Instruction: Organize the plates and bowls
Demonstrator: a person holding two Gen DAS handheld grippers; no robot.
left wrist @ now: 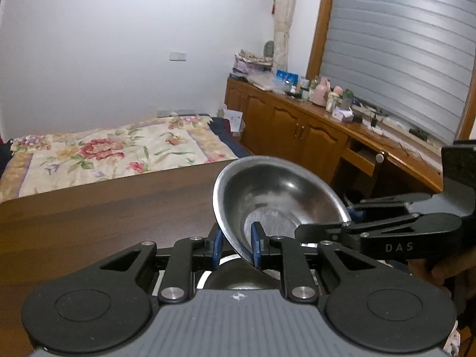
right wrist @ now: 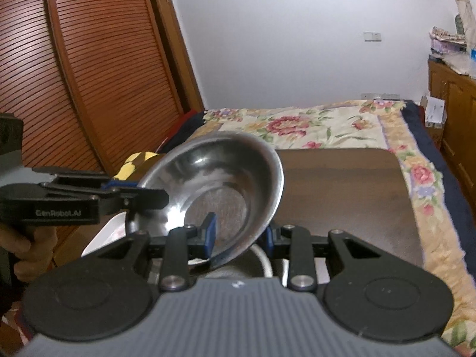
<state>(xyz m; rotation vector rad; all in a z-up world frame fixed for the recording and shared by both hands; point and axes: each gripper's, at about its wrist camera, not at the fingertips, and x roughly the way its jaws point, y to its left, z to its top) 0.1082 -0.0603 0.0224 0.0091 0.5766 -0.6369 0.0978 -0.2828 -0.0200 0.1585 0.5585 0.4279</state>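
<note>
A steel bowl (left wrist: 276, 196) hangs tilted above the brown table (left wrist: 104, 214), gripped from two sides. My left gripper (left wrist: 237, 247) is shut on its near rim, blue pads on either side of the wall. From the right, my right gripper (left wrist: 327, 229) clamps the opposite rim. In the right wrist view the same bowl (right wrist: 226, 178) sits between the right gripper's (right wrist: 239, 236) pads, with the left gripper (right wrist: 142, 192) biting the rim at the left. A white plate (right wrist: 101, 235) and a white dish rim (right wrist: 264, 258) lie below, mostly hidden.
A bed with a floral quilt (right wrist: 327, 125) lies beyond the table (right wrist: 342, 193). A wooden cabinet (left wrist: 297, 125) with bottles and clutter runs along the right wall. Louvred wooden doors (right wrist: 89, 59) stand at the left. A person's hand (right wrist: 32, 247) holds the left gripper's handle.
</note>
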